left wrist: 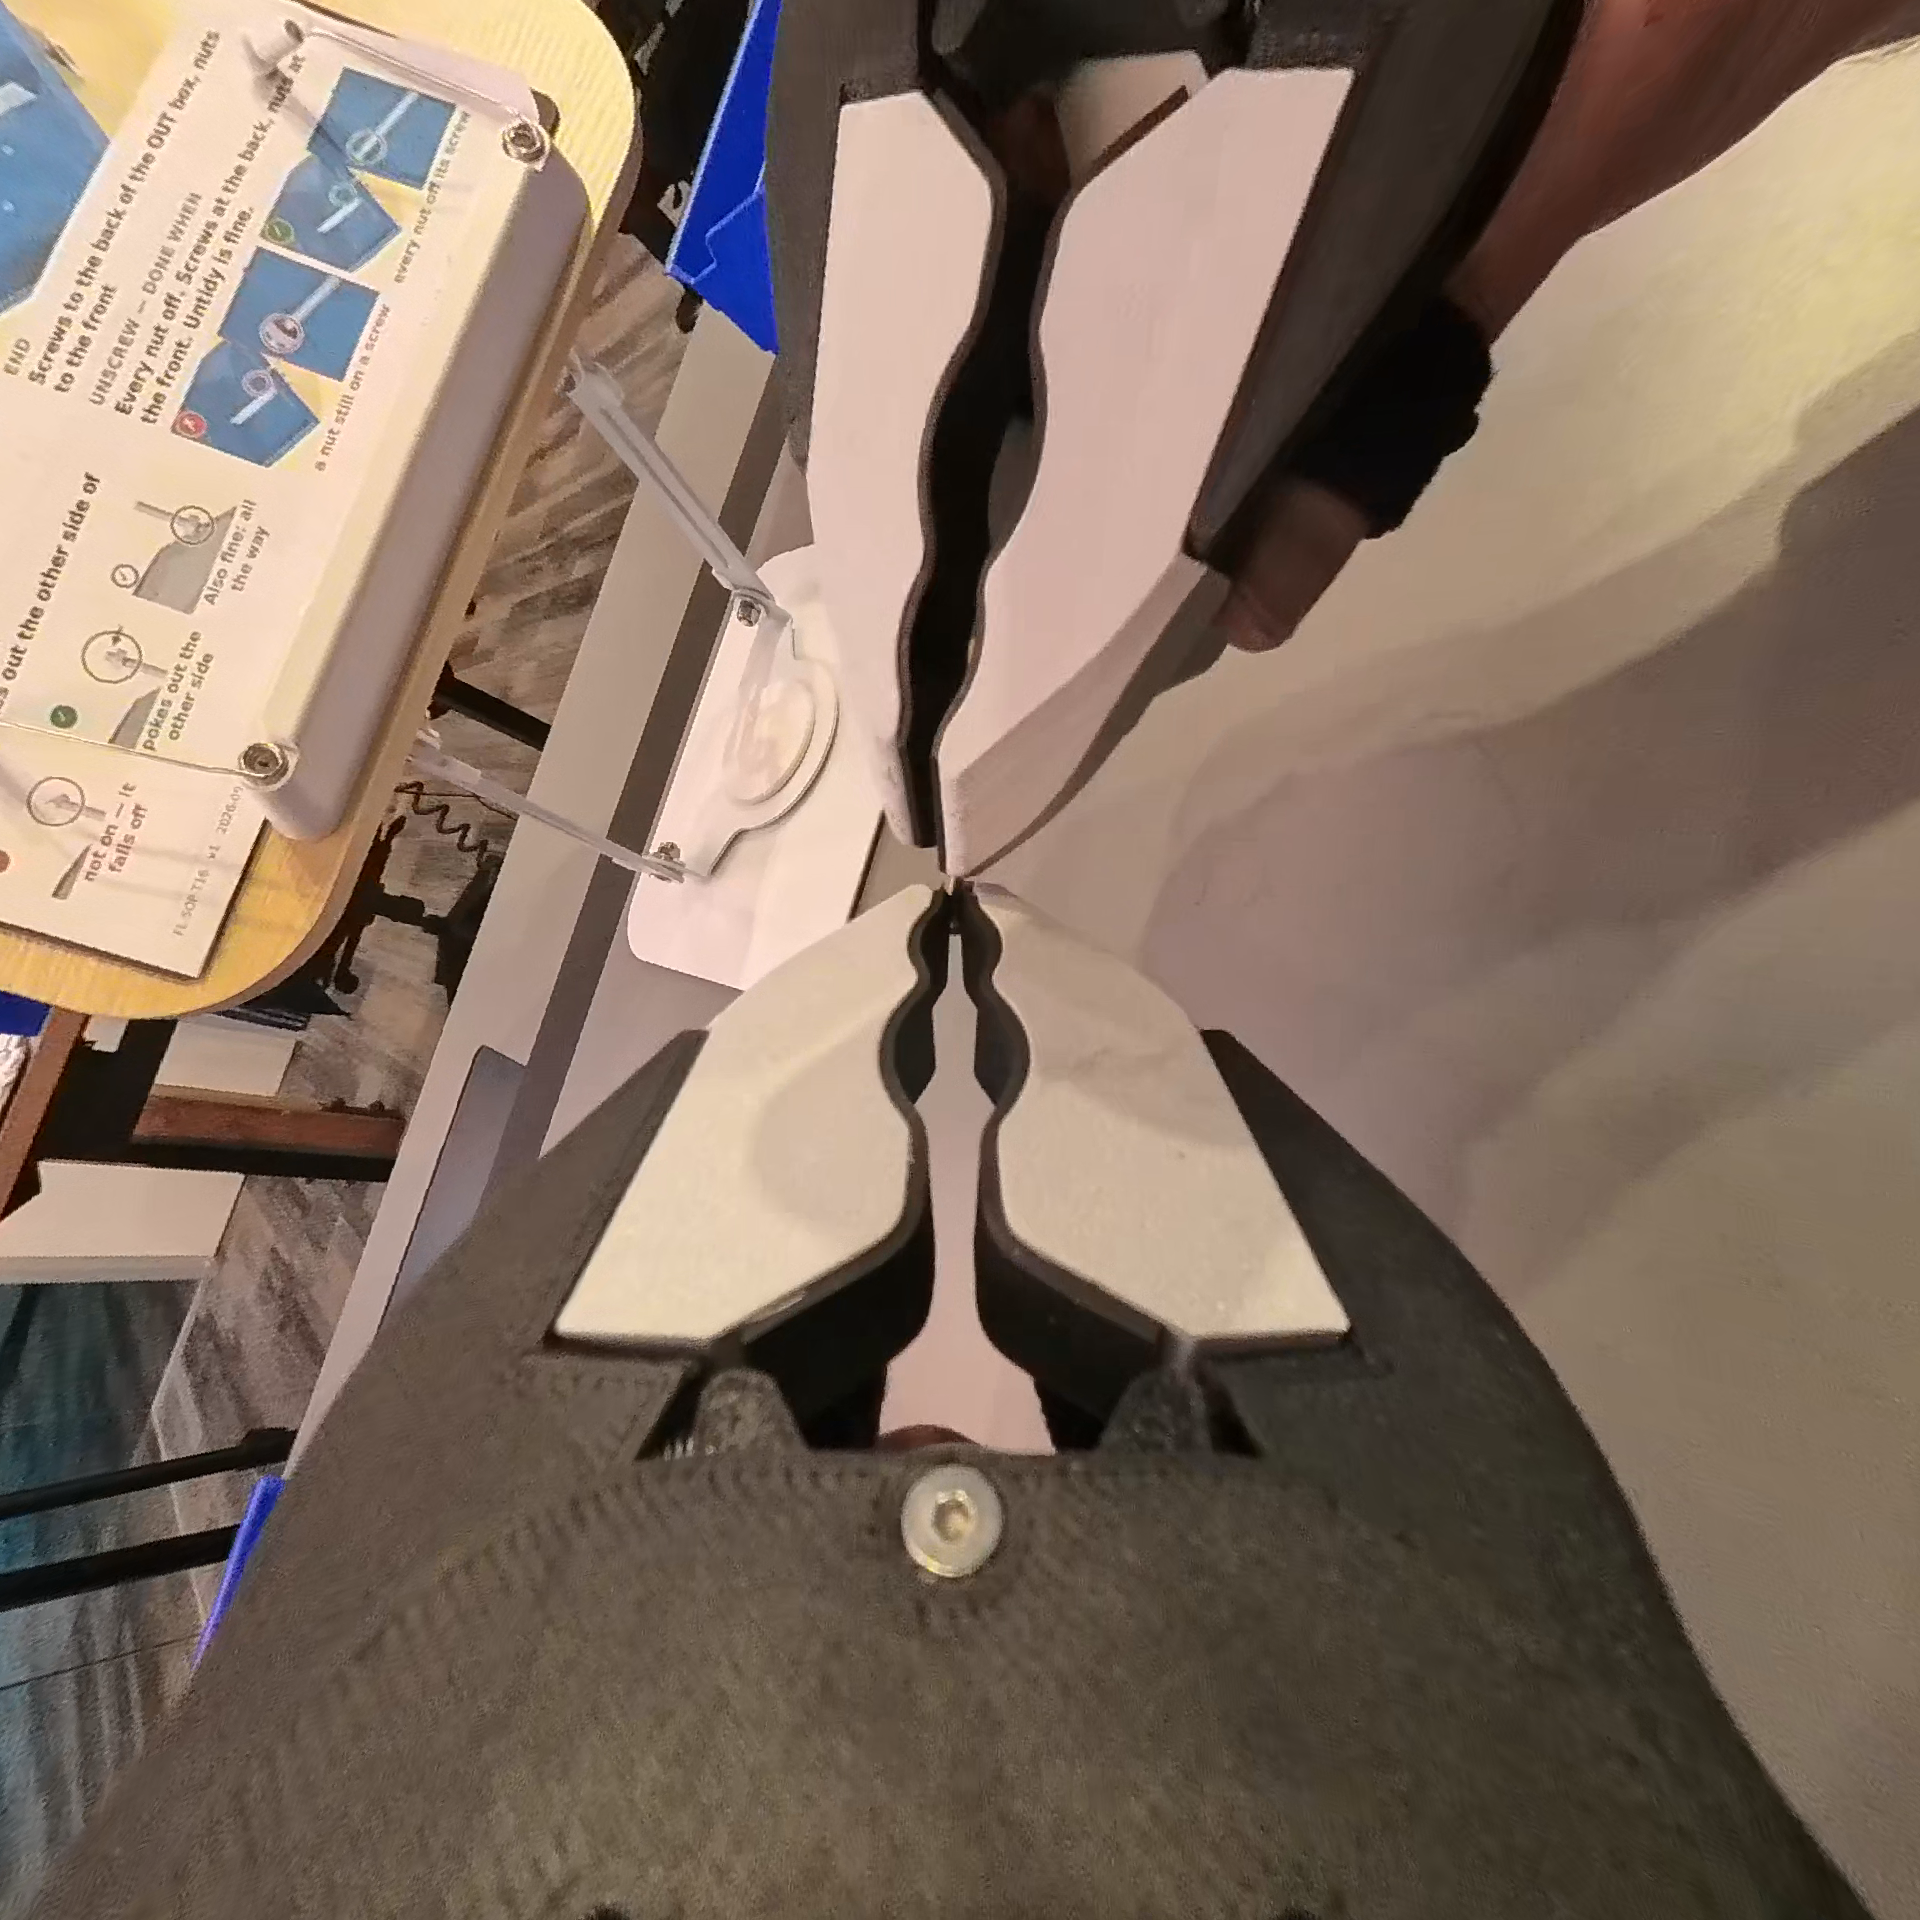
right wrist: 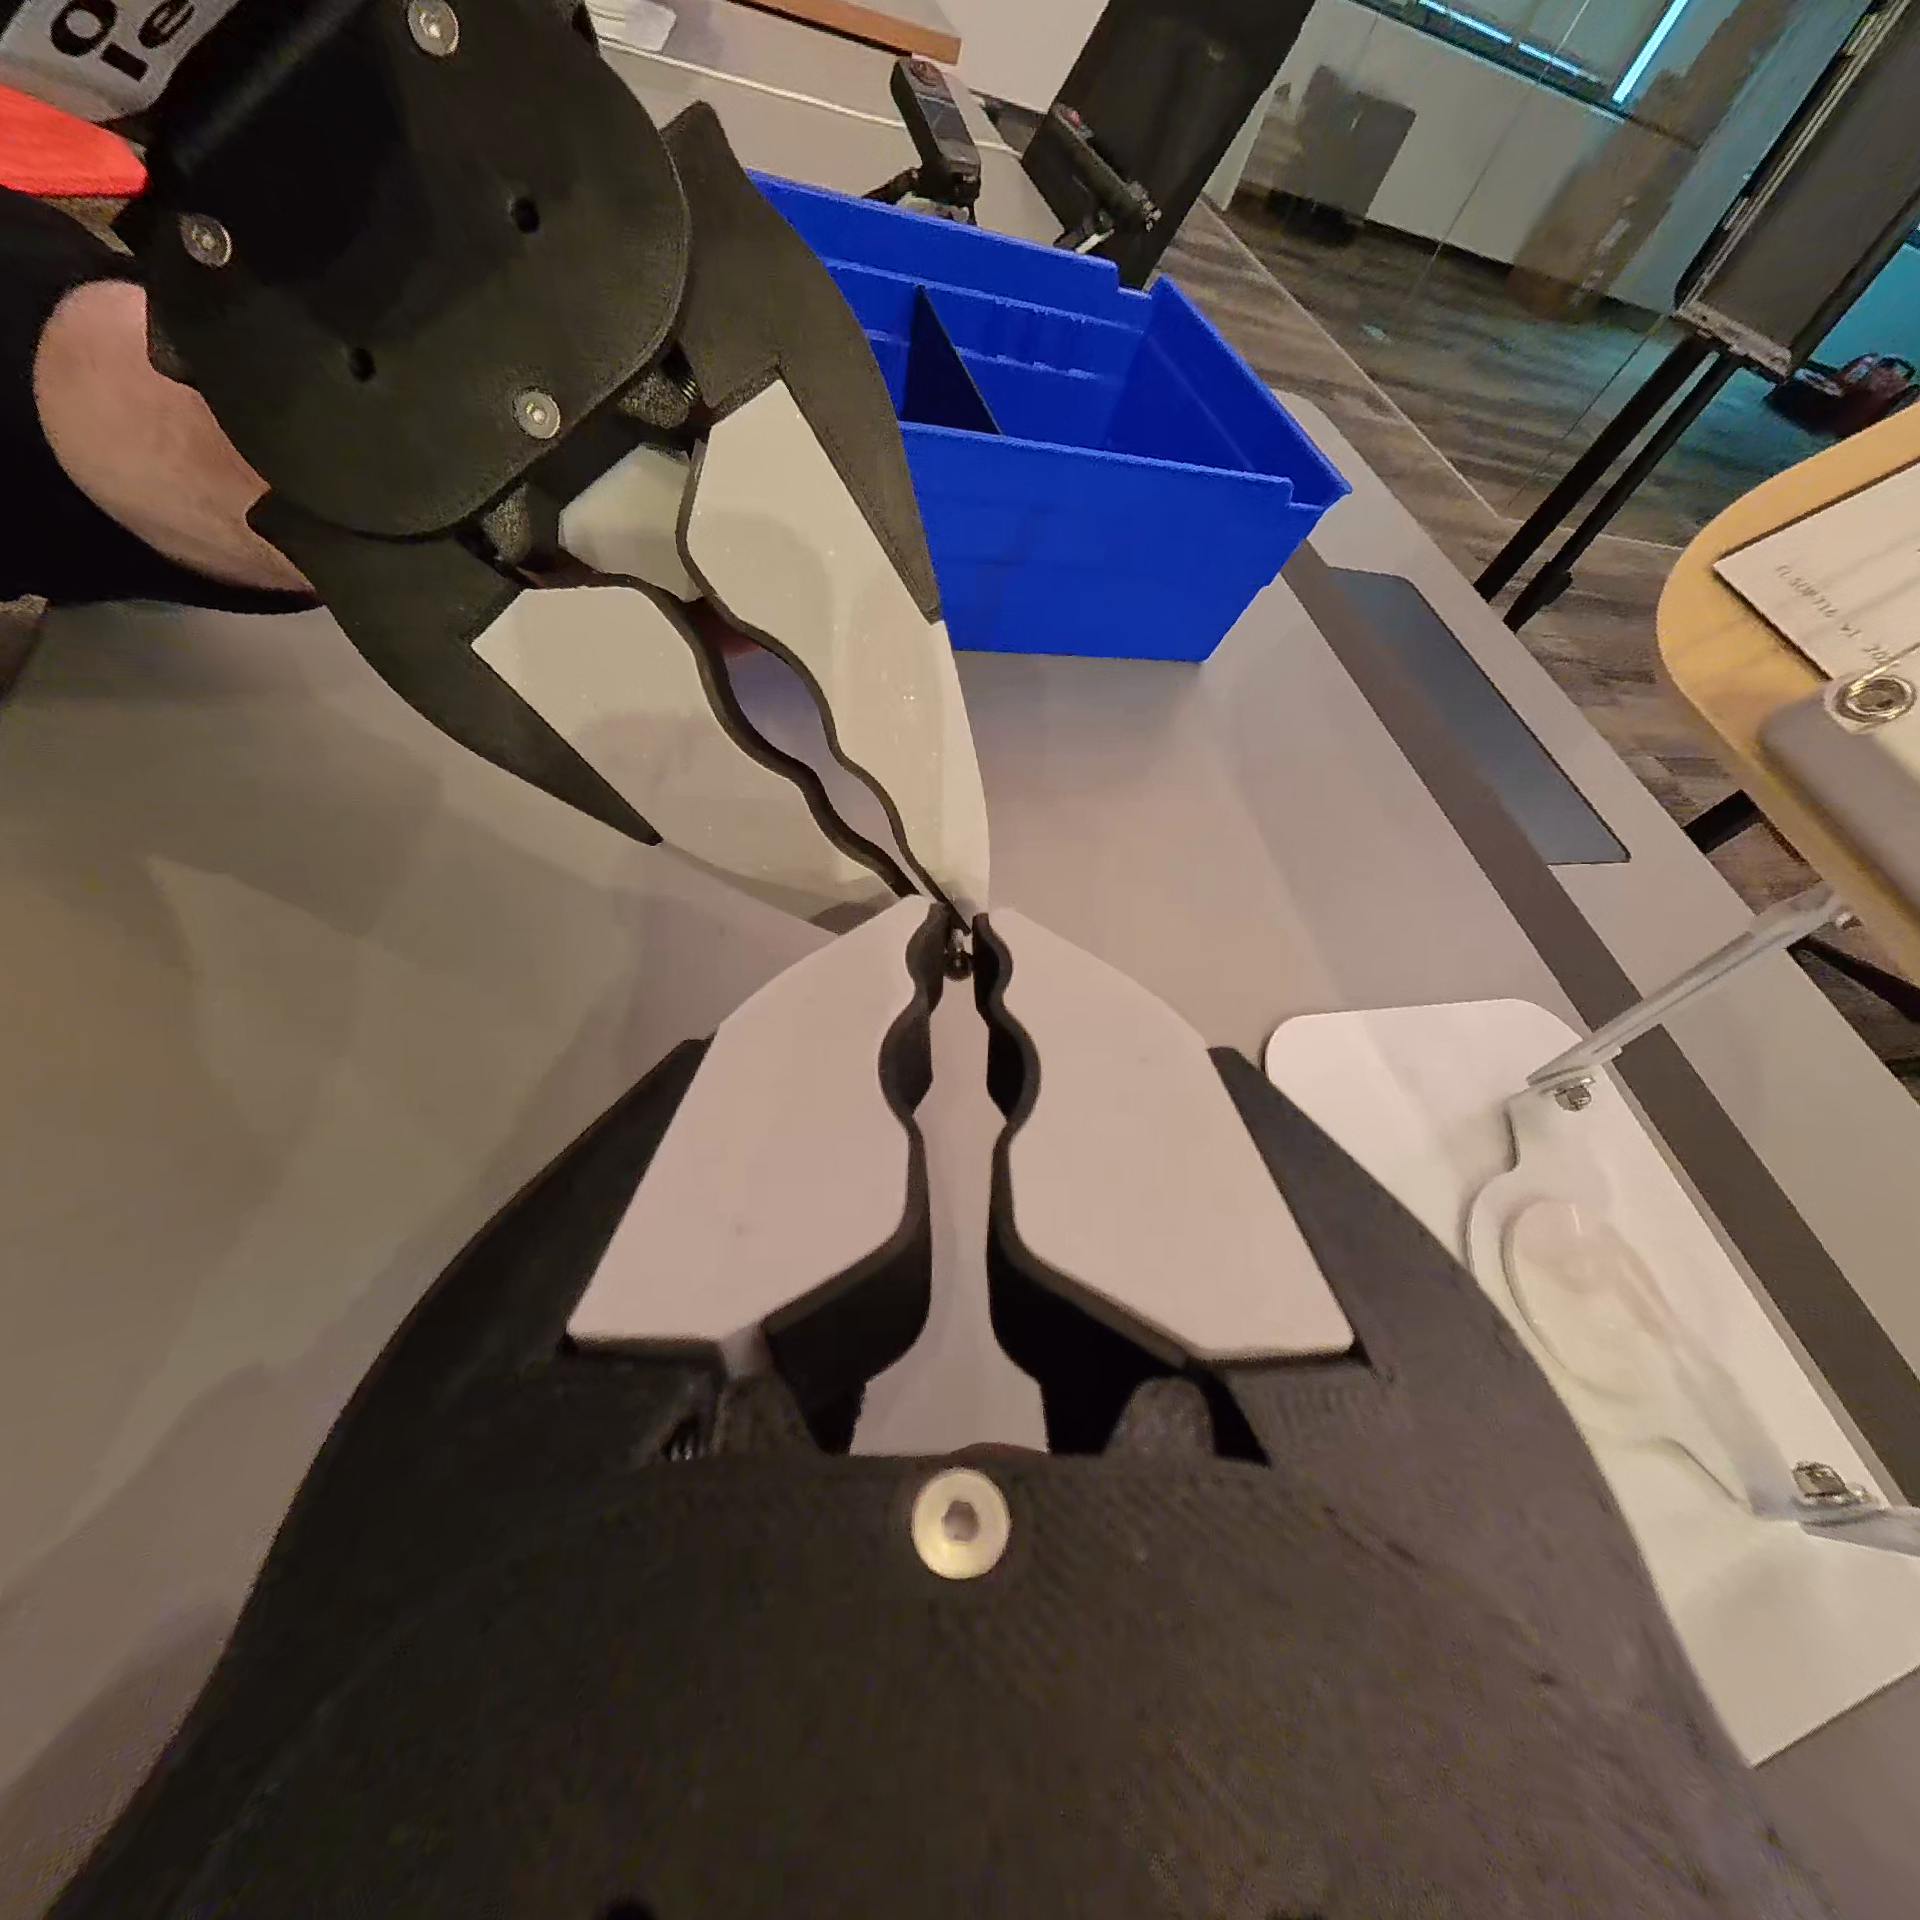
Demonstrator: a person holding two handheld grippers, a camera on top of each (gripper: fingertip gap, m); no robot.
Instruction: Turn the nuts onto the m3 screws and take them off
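My two grippers meet tip to tip above the grey table (right wrist: 312,987). My right gripper (right wrist: 961,935) is shut on a small dark screw (right wrist: 957,954) that lies along its fingers. My left gripper (left wrist: 952,906) is shut too. In the right wrist view it comes in from the upper left and its tips (right wrist: 938,896) pinch the far end of that screw, where the nut seems to sit; the nut is too small to make out. In the left wrist view the right gripper (left wrist: 938,847) comes down from the top.
A blue divided bin (right wrist: 1091,499) stands behind the grippers. A white plate with a clear stand (right wrist: 1455,1195) lies at the right, also in the left wrist view (left wrist: 727,831). An instruction card on a wooden board (left wrist: 208,468) is at the left. A hand (left wrist: 1278,592) holds the right gripper. My two grippers' fingertips are within a few centimetres of each other.
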